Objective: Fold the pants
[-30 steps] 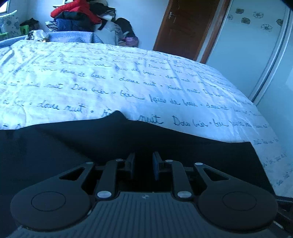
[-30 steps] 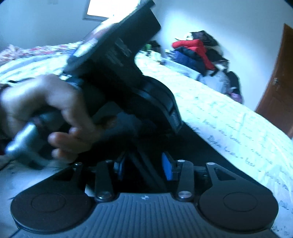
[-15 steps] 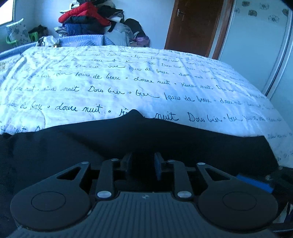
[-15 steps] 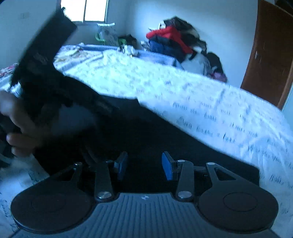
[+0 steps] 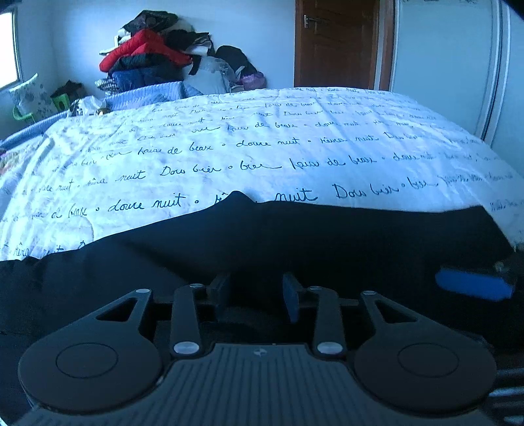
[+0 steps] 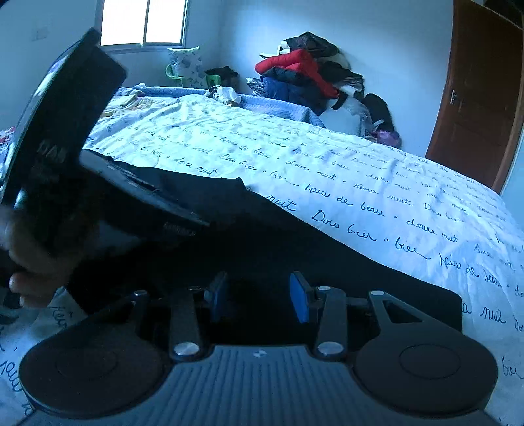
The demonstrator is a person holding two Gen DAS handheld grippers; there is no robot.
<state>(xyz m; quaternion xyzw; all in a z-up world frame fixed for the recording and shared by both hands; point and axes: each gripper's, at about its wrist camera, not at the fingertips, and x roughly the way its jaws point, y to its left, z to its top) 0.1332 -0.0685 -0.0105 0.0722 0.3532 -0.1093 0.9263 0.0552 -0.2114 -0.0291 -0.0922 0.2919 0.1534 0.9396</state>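
Black pants (image 5: 327,236) lie flat on the near part of the bed, over a white sheet (image 5: 262,147) printed with script. My left gripper (image 5: 257,291) hovers low over the pants, its jaws opening, with only dark cloth showing under the gap. One blue pad of the right gripper (image 5: 471,288) shows at the right edge of the left wrist view. My right gripper (image 6: 258,293) stands open over the pants (image 6: 294,255), its blue pads bare. In the right wrist view the left gripper's body (image 6: 65,131) and the hand (image 6: 29,262) holding it fill the left side.
A pile of clothes (image 5: 154,62) is heaped against the far wall beyond the bed. A brown door (image 5: 337,42) and a white wardrobe (image 5: 448,65) stand at the back right. A window (image 6: 144,21) is at the far left. The sheet (image 6: 360,183) stretches bare beyond the pants.
The left jaws have spread wider. The left gripper and its hand slid from the middle of the right wrist view to its left edge. Both views rolled toward level.
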